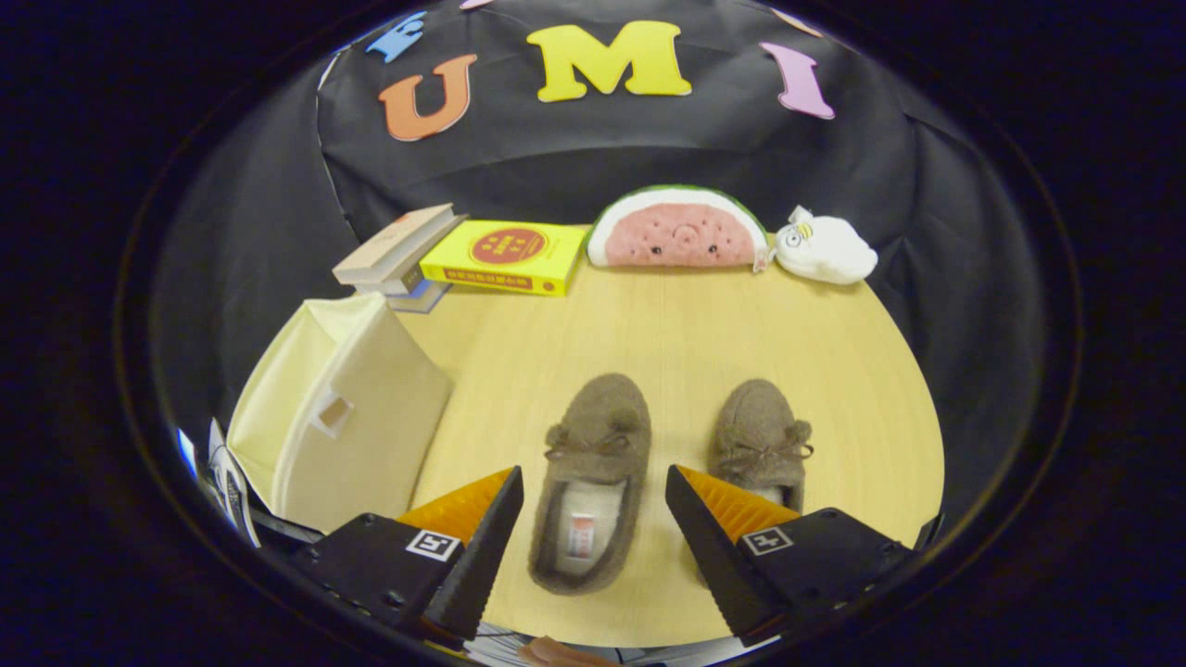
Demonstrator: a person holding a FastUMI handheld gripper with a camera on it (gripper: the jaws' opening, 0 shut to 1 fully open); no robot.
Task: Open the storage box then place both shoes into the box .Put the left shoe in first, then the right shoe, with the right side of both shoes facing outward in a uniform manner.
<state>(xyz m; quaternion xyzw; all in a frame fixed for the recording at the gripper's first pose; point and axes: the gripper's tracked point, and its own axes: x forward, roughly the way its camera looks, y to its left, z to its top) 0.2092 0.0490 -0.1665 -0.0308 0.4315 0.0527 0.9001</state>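
We hold the gripper (594, 519) open above the left shoe (591, 480), which lies between the fingers, its long axis pointing away; the box (338, 421) stands left.

We see the gripper (593, 486) held above the table (704, 333) with its fingers spread wide apart and gripping nothing. The left shoe (593, 472) lies between them, toe pointing away from us, heel nearest. The right shoe (762, 435) lies just beside it, partly behind the right finger (718, 528). Left of the left finger (473, 528) stands the storage box (338, 421) (whether it is open we cannot tell). Well beyond the fingers, along the table's far edge, lie a stack of books (398, 259), then another book (505, 257) leaning on the stack, a watermelon cushion (681, 232) and a small plush toy (825, 248) furthest right.
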